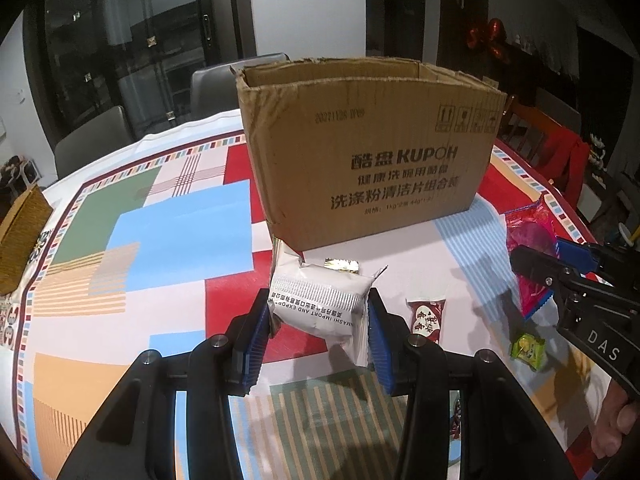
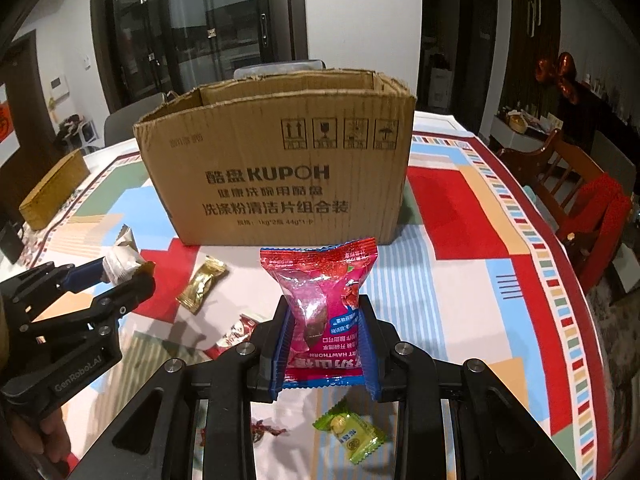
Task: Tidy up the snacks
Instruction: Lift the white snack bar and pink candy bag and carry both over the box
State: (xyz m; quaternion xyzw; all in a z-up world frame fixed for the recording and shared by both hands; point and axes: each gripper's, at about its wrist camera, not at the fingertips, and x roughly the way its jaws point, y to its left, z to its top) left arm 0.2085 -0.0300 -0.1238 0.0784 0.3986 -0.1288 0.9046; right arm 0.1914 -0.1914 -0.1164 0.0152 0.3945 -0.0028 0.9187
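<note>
Ribbed blue pads (image 1: 376, 344) of left hand-held gripper (image 1: 318, 320) pinch crinkly white packet (image 1: 320, 304); right hand-held gripper (image 2: 324, 340) clamps glossy red pouch (image 2: 324, 288).

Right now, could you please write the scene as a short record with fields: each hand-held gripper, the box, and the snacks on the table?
left hand-held gripper: shut on white foil snack packet
right hand-held gripper: shut on red hawthorn snack bag
brown cardboard box: open top, upright on the patterned tablecloth
loose on cloth: gold-wrapped candy, green-wrapped candy, dark red candy
</note>
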